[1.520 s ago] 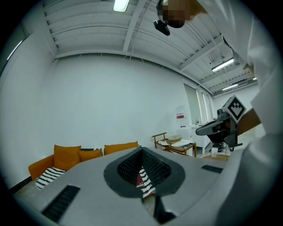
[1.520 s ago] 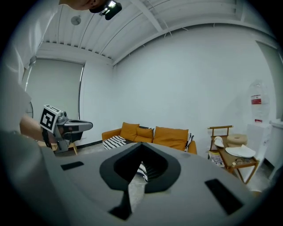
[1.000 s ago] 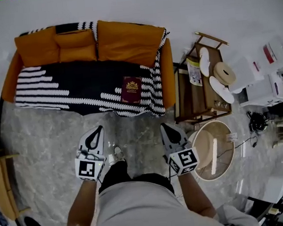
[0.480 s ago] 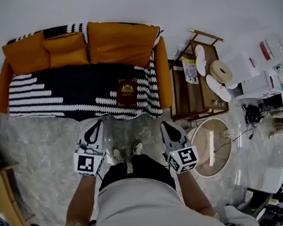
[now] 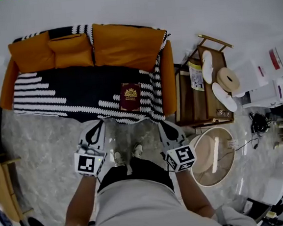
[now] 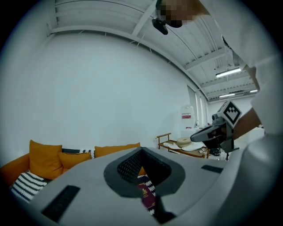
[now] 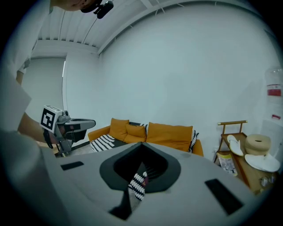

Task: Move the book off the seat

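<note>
The orange sofa (image 5: 125, 42) sits by a white wall. We have stepped closer, so the book (image 5: 130, 96) on it now lies just ahead, between our left claw (image 5: 101, 122) and right claw (image 5: 161, 123). Both are clenched and empty.

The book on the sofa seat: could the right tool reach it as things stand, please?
Probably yes: the book lies uncovered near the front edge of the seat, with only open floor between it and the right tool. That tool is shut, so it must open first.
</note>
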The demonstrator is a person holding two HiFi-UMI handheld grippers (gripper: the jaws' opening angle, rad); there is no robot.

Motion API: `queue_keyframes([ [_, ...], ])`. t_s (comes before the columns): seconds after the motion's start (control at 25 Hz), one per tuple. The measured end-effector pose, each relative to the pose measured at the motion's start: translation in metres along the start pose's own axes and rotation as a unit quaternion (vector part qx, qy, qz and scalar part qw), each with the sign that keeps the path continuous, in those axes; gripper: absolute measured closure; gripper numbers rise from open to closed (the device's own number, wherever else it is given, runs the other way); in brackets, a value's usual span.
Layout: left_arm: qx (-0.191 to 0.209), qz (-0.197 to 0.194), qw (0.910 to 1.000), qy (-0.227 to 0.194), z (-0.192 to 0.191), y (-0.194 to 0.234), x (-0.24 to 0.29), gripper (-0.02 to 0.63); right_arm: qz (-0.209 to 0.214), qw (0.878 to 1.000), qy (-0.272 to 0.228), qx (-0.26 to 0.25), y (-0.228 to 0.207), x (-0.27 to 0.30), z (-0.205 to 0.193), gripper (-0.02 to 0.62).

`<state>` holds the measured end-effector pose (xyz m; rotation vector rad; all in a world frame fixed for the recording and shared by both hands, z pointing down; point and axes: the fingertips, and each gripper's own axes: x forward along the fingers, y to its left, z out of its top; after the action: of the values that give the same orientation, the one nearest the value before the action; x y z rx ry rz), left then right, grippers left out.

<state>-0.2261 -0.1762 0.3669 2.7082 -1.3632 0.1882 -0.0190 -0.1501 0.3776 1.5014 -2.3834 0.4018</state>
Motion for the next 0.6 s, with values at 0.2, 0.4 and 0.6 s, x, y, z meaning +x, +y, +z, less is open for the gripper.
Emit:
queue_keyframes([
  [0.2, -0.007, 0.01, 0.9999, 0.008, -0.005, 0.002, 0.019, 0.591, 0.024, 0.999, 0.028, 0.021, -0.018, 0.031, -0.025, 0.572],
  [0.4, -0.034, 0.034, 0.9985, 0.026, -0.043, 0.02, 0.042, 0.591, 0.062, 0.996, 0.062, 0.004, -0.035, 0.086, -0.054, 0.572],
  [0.6, -0.047, 0.034, 0.9978, 0.033, -0.1, 0.031, 0.068, 0.591, 0.087, 0.992, 0.09, 0.029, -0.05, 0.143, -0.103, 0.52],
])
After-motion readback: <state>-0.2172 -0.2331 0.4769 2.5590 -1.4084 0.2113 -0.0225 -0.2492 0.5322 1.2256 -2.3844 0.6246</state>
